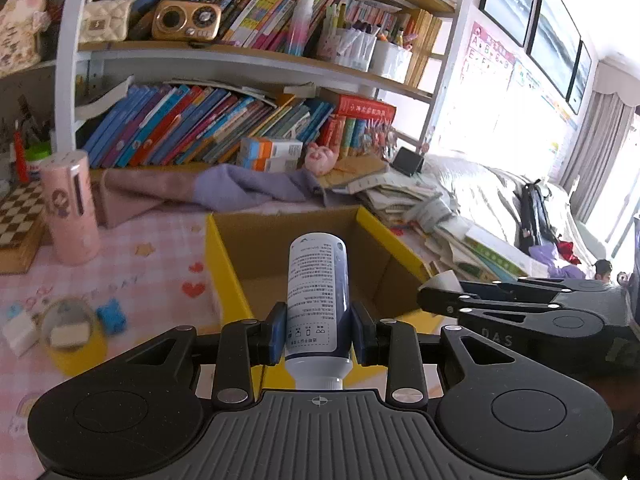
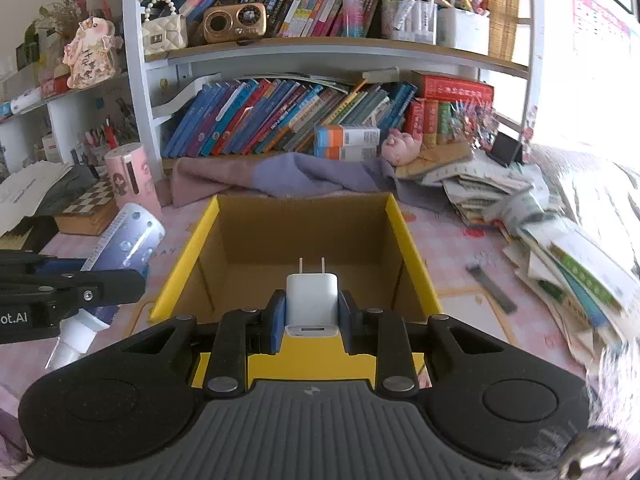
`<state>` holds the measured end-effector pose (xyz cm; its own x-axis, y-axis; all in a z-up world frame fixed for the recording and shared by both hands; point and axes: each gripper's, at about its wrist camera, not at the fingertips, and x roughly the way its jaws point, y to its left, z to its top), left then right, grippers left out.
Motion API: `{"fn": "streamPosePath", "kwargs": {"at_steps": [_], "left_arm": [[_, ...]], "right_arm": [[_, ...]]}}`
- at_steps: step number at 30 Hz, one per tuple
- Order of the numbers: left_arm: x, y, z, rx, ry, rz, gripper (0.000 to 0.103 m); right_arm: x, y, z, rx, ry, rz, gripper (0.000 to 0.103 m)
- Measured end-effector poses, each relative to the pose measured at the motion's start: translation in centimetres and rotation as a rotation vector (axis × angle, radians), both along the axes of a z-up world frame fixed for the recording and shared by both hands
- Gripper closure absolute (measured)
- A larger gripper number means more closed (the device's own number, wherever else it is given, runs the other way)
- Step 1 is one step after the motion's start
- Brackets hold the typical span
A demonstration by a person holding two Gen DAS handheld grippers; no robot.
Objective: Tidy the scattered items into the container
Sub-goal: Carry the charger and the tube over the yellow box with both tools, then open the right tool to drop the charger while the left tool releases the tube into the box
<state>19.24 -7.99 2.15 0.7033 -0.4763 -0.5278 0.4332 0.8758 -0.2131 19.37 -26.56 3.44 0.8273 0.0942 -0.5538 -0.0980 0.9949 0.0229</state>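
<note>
The left gripper [image 1: 318, 330] has its jaws clamped on a spray bottle [image 1: 318, 292], blue pads pressing its printed label from both sides, white cap toward the camera and base pointing forward over the box [image 1: 224, 256]. The right wrist view shows the same bottle [image 2: 120, 246] tilted, base up and away, white nozzle down toward the camera, just outside the box's left wall. The right gripper [image 2: 311, 318] holds a white charger [image 2: 311, 300] between its pads, jaws narrowed onto its sides, the two prongs pointing forward and the port facing the camera; it hangs above the near edge of the box [image 2: 408, 240]. The box is cardboard with yellow rims, open at the top, and sits in the middle of the tabletop [image 2: 460, 264], which has a pink checked cloth; its brown floor shows nothing inside where visible. In the left wrist view, near the left edge of the tabletop lie a blue block [image 1: 112, 316], a white block [image 1: 18, 332] and a pale eraser [image 1: 70, 336] on a round lid [image 1: 66, 320] atop something yellow. A pink canister [image 1: 72, 208] stands upright toward the back left, beside a chessboard [image 1: 18, 220]. In the right wrist view, a dark flat strip [image 2: 492, 288] lies right of the box, near a slumped stack of papers [image 2: 560, 240] at the right edge. A purple cloth [image 2: 288, 176] is bunched along the back edge under a bookshelf [image 2: 320, 52].
</note>
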Motion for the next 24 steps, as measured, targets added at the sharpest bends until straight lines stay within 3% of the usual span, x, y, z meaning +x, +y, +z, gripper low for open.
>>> {"fn": "streamPosePath", "kwargs": {"at_steps": [6, 14, 18, 24], "left_arm": [[3.2, -2.4, 0.2, 0.012, -0.011, 0.042, 0.072], [7.0, -5.1, -1.3, 0.063, 0.035, 0.086, 0.072], [9.2, -6.7, -2.4, 0.138, 0.044, 0.069, 0.072], [12.3, -8.0, -5.2, 0.24, 0.125, 0.053, 0.072]], "right_arm": [[4.5, -2.1, -0.4, -0.016, 0.022, 0.063, 0.078], [9.8, -3.4, -2.1, -0.032, 0.061, 0.158, 0.078], [12.9, -2.9, -3.8, -0.09, 0.125, 0.225, 0.078], [15.9, -2.0, -6.5, -0.166, 0.243, 0.327, 0.078]]}}
